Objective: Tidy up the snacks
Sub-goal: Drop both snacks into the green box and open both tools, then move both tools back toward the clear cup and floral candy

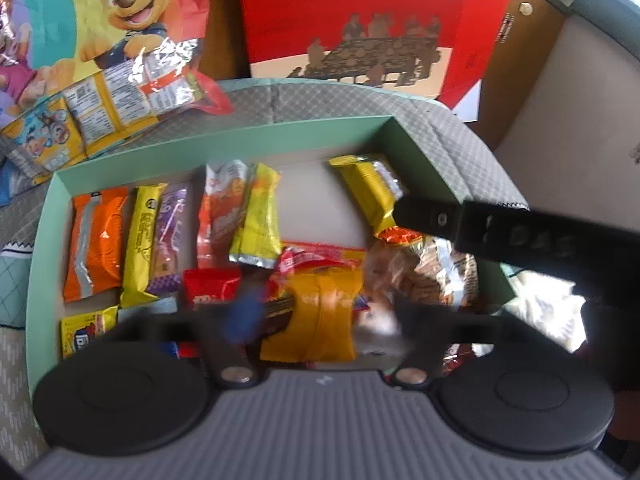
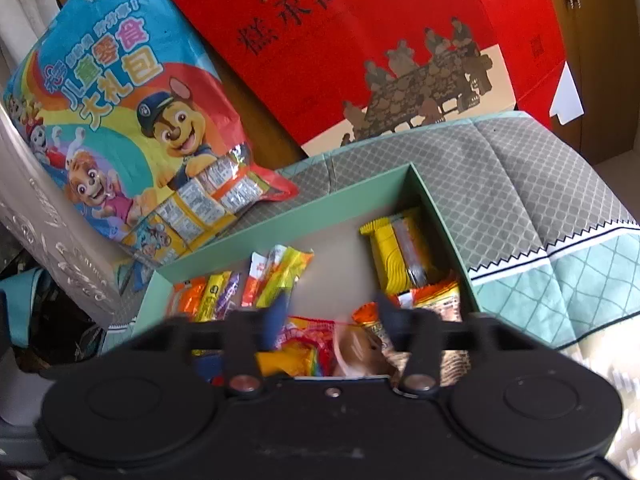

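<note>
Left to right. A cartoon snack bag (image 1: 100,52) is seen propped outside the green box (image 1: 224,148), likely the supply the snacks come from. Inside, along the left wall, an orange packet (image 1: 94,240), a yellow bar (image 1: 142,240) and a purple bar (image 1: 170,236) are laid upright side by side, apparently sorted into a row. Beside these an orange-white stick (image 1: 218,212) and a yellow-green stick (image 1: 258,216) lean together. A loose heap lies nearer, with a yellow pouch (image 1: 316,312) on top, not yet sorted. A yellow wafer pack (image 1: 370,188) is set apart by the right wall.

Left gripper (image 1: 316,320): jaws spread wide over the heap, nothing pinched. Right gripper (image 2: 332,320): jaws parted, nothing visibly clamped. The box rests on a quilted cover (image 2: 520,184).
</note>
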The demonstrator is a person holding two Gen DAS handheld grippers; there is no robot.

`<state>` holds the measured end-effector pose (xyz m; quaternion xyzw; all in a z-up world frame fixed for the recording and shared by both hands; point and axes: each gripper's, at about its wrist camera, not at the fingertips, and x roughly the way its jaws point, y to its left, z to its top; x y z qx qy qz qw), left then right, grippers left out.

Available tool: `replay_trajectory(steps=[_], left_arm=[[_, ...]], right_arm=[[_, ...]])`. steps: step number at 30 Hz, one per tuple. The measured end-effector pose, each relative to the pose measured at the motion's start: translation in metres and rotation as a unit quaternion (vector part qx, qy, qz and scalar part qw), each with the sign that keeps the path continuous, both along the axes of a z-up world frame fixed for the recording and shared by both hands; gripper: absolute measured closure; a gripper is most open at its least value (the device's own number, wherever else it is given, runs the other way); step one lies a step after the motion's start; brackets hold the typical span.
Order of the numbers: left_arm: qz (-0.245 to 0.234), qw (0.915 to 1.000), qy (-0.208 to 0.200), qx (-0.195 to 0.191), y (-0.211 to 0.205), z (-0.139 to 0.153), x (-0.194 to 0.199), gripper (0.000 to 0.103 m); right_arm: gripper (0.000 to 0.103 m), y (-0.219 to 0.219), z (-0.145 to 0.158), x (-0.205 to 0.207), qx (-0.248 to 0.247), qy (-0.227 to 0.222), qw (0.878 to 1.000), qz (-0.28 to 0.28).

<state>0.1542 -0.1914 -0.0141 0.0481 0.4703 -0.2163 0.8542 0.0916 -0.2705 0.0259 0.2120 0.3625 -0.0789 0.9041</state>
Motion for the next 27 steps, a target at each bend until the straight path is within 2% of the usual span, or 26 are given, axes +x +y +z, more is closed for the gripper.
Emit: replay_trajectory(steps=[1, 2, 5, 13, 27], left_arm=[[0.004, 1.0, -0.006, 0.006, 0.001, -0.001, -0.001, 0.004], [0.004, 0.9999, -0.008, 0.01, 0.001, -0.002, -0.002, 0.004], [0.004, 0.9999, 0.004, 0.013, 0.004, -0.005, -0.001, 0.002], [0.009, 0.9999, 0.003, 0.014, 0.012, -0.003, -0.008, 0.0], [0.028, 0.9996, -0.001, 0.009, 0.048, 0.006, -0.031, 0.0]], right_arm=[[0.02, 0.002, 0.001, -0.001, -0.005, -0.003, 1.0, -0.001], [0.012, 0.003, 0.001, -0.002, -0.01, -0.006, 1.0, -0.003], [0.0, 0.006, 0.002, -0.006, -0.015, -0.009, 1.0, -0.008], [0.0, 0.011, 0.002, -0.014, -0.008, 0.003, 1.0, -0.014], [0.0, 0.05, 0.007, -0.027, -0.014, 0.026, 0.999, 0.014]])
